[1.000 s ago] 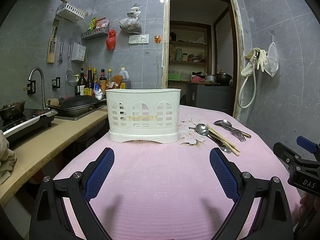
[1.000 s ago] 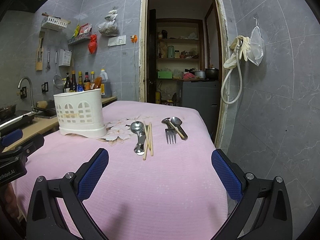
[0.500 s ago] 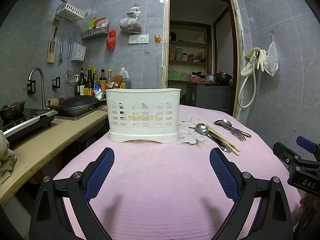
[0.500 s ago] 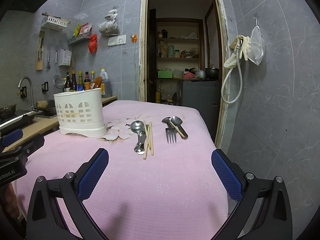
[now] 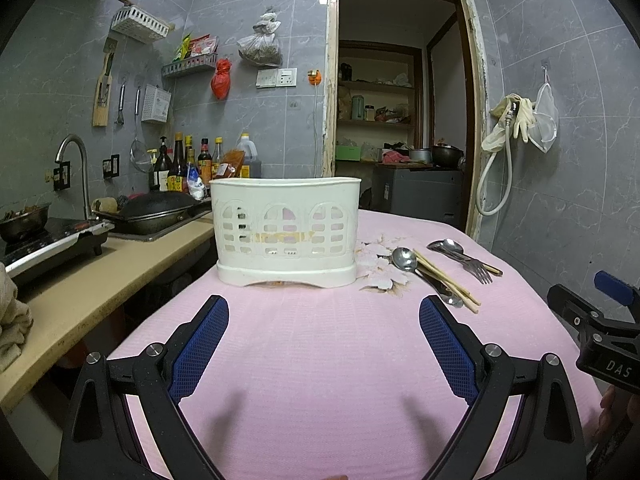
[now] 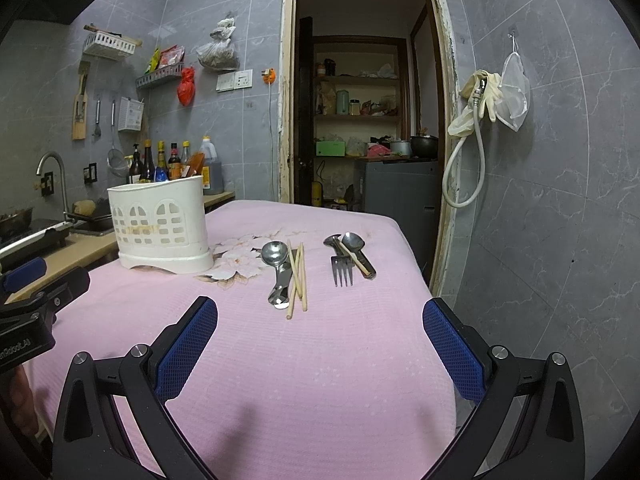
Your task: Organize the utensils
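Both hand-held grippers are held wide and empty: the right hand-held gripper [image 6: 320, 340] is nearer the chopsticks [image 6: 297, 276] and spoon [image 6: 276, 258], whose long axes run away from it; the left hand-held gripper [image 5: 324, 340] faces the white holder [image 5: 286, 230] on the surface [image 5: 320, 380].

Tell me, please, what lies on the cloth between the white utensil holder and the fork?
In the right wrist view, a spoon and chopsticks lie side by side between the white utensil holder and the fork.

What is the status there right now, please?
Left gripper open, right gripper open, both empty. Spoons, chopsticks, fork lie beside the holder. Nothing in the way.
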`<state>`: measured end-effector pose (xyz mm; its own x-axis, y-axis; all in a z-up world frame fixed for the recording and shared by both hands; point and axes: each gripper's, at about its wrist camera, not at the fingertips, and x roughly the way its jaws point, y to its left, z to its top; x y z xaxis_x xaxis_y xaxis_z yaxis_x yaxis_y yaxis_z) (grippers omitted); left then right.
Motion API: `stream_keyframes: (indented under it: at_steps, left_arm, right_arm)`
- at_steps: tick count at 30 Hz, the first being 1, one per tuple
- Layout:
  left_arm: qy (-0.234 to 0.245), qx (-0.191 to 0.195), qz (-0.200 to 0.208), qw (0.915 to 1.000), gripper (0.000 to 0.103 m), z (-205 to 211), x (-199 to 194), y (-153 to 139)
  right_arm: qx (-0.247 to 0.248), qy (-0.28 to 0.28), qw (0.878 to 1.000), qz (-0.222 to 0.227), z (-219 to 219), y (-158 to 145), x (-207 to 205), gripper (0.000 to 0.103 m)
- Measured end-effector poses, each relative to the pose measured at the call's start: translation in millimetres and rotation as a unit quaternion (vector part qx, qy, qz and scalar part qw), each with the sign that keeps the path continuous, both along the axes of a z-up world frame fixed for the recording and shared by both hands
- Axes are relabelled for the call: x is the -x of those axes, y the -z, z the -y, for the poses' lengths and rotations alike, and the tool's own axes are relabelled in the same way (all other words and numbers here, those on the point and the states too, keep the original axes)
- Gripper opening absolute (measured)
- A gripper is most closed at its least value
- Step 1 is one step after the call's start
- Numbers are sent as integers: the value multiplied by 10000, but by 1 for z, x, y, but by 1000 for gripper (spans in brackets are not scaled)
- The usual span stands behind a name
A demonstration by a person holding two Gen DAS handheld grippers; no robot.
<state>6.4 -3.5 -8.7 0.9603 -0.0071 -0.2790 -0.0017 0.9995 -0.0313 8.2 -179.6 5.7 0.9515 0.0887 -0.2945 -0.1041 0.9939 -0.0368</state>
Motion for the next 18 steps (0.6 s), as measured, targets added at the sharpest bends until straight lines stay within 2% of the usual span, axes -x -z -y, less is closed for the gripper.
stream_keyframes:
  at_steps: [4, 9, 13, 18]
  left_arm:
    - [82, 60, -44, 9999, 94, 1, -9, -5]
    - [331, 73, -136, 9993, 94, 6, -31, -23]
    - [724, -8, -436, 9964, 93, 17, -56, -33]
    - [1168, 202, -915, 9887, 93, 26, -94, -42]
  right_arm:
    - [175, 30, 9998, 132, 1, 1, -7, 103]
    - [489, -144, 9987, 85, 14, -20, -27, 103]
    - [591, -340, 9977, -53, 32, -35, -49, 103]
    - [736, -514, 9956, -281, 50, -47, -88, 103]
